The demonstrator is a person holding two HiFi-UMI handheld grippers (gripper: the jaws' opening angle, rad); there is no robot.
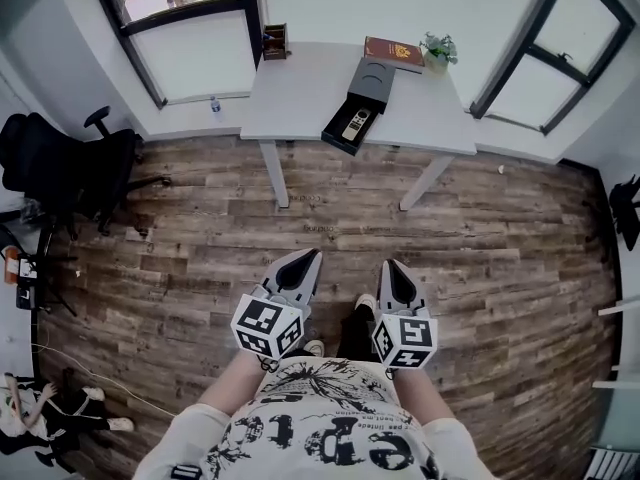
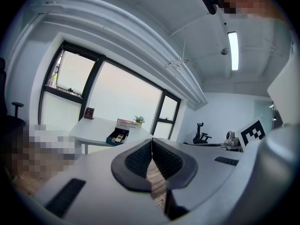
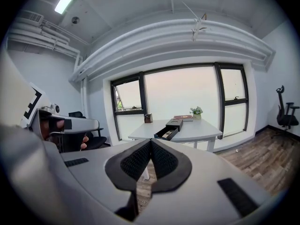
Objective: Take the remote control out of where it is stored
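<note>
Both tools are nowhere near the goods here. The left tool (image 1: 308, 258) and the right tool (image 1: 392, 268) hang low in front of the person, side by side over the brown wood-plank floor (image 1: 180, 248), well apart from the white rectangular tabletop (image 1: 295, 93) by the window wall.

Each tool's own view shows its jaws pressed together. The left tool's dark ribbed pads (image 2: 136, 161) meet at the tips with nothing between them, and it's the same with the right tool's pads (image 3: 133, 165). So both are closed on nothing.

The small pale remote control (image 1: 354, 124) lies inside the pulled-out tray of a black drawer box (image 1: 372, 80). The box sits about mid-tabletop, and the open tray end reaches the front edge, the one nearest the person. From the tools the remote is straight ahead and a bit right of the gap between them, with open floor in between.

Along the far edge there's a reddish-brown book (image 1: 393, 52) lying flat, just beside a little green plant in a pale pot (image 1: 438, 50). A small brown holder (image 1: 274, 41) stands at the far left corner.

As for writing, the book has a gold mark on its cover, too small to read. The remote's buttons are just dark specks. The person's white shirt (image 1: 330, 418) has big black print, but I can't make it out.
</note>
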